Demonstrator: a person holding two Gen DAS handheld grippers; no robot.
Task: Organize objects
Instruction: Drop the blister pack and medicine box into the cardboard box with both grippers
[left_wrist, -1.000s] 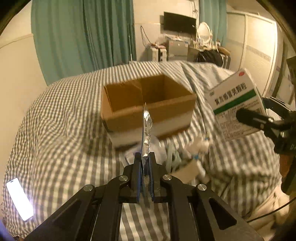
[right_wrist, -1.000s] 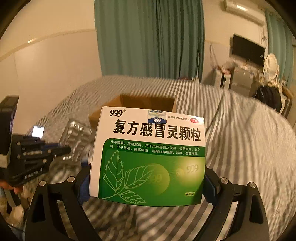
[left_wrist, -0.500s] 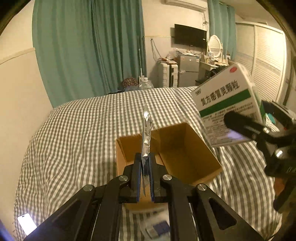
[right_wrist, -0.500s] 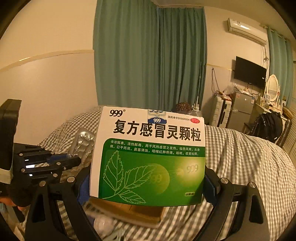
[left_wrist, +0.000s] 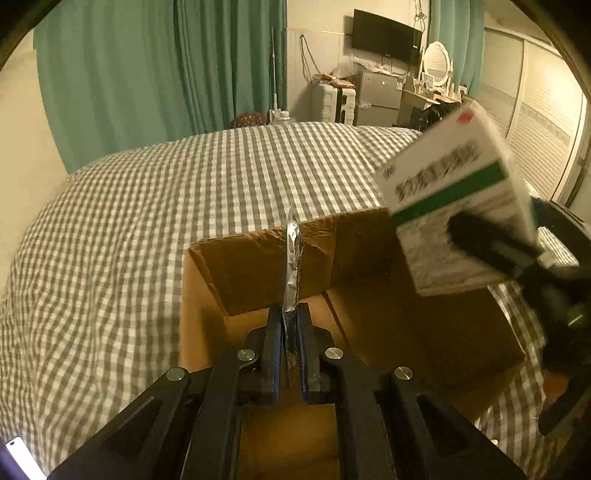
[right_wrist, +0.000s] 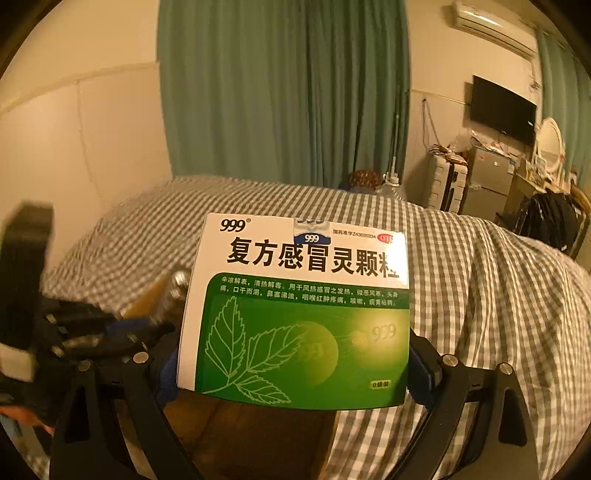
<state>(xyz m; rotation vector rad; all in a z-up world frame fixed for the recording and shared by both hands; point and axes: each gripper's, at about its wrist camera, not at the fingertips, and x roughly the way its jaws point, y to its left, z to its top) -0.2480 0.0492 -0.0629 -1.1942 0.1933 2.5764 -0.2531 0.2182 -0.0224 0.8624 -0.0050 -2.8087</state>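
**Blister Strip and Medicine Box Over the Cardboard Box**

While the left gripper (left_wrist: 289, 332) is pinching a silver blister strip (left_wrist: 293, 266) edge-on between its pressed-together fingers, the strip is standing upright ahead of the fingertips, above the open cardboard box (left_wrist: 258, 266). That box is sitting directly below and in front of this gripper on the grey-and-white checked bedspread (left_wrist: 129, 221). To its right, the right gripper (right_wrist: 295, 369) is clamping a green-and-white 999 medicine box (right_wrist: 295, 314) by its two sides, fingers spread to the carton's width; in the left wrist view the carton (left_wrist: 454, 206) is showing tilted and blurred over the cardboard box's right wall. From the right wrist view, the left gripper (right_wrist: 122, 332) is appearing blurred at that gripper's left, with the strip (right_wrist: 173, 295) partly hidden behind the carton and brown cardboard (right_wrist: 258, 435) lying beneath it. A lit phone (left_wrist: 18, 458) is lying far to the left gripper's left.
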